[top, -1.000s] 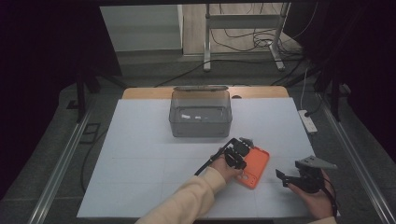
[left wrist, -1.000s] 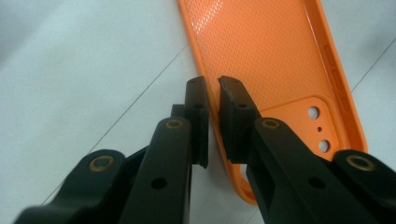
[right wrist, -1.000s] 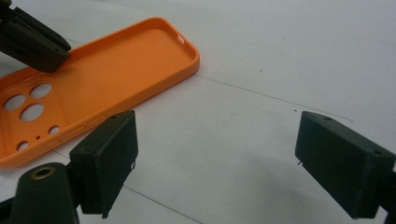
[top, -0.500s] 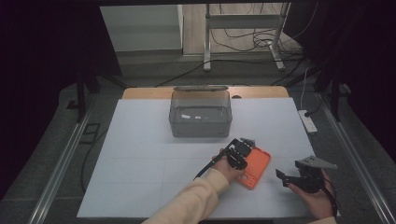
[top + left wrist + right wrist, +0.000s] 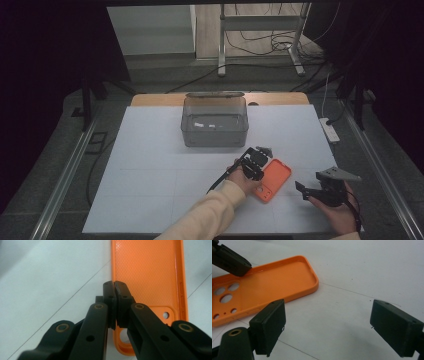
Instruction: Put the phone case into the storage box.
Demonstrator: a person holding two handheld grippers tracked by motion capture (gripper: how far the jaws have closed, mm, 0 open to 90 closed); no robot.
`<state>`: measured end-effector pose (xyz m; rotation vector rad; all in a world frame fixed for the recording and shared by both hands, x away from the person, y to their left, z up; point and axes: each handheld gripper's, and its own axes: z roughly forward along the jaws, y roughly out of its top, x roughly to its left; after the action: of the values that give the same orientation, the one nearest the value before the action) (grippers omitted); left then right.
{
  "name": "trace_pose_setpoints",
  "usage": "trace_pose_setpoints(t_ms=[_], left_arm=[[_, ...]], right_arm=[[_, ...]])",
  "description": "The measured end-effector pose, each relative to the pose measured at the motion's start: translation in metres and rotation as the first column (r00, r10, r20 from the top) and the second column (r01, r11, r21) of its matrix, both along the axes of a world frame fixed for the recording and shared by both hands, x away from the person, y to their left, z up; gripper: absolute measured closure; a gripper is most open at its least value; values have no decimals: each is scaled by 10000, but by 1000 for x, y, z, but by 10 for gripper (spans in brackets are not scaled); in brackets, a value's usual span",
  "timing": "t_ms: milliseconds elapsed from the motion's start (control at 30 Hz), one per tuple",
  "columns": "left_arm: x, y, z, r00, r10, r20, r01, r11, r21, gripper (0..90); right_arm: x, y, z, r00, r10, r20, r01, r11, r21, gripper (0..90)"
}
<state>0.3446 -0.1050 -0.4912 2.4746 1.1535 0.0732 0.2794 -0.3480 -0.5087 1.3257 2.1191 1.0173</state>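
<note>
A clear lidded plastic bin [image 5: 215, 121] stands at the back of the white table [image 5: 150, 175], well apart. The left gripper [image 5: 256, 161] has just closed, pinching the left rim of the orange phone case [image 5: 272, 180], which lies hollow side up, camera holes nearest. The right gripper [image 5: 302, 189] waits beside it, jaws wide

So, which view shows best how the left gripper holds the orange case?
The left gripper view: its jaws are shut on the case rim. The high view shows the left gripper at the case's edge, small. The right gripper view shows its tip on the rim.
</note>
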Motion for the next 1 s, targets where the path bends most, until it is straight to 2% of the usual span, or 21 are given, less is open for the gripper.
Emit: trace_pose_setpoints(t_ms=[300,533,1000], left_arm=[[5,13,8,9997,232,78,-227,9983,-544,888],[7,22,16,9998,145,131,-131,9950,-986,891],[6,34,33,9994,33,345,21,9881,-1538,893]], right_arm=[[-1,-2,2,9998,-103,150,102,9999,70,135],[-1,-3,3,9995,-223,241,220,9997,134,138],[-2,-6,4,9989,-366,302,361,9992,176,138]])
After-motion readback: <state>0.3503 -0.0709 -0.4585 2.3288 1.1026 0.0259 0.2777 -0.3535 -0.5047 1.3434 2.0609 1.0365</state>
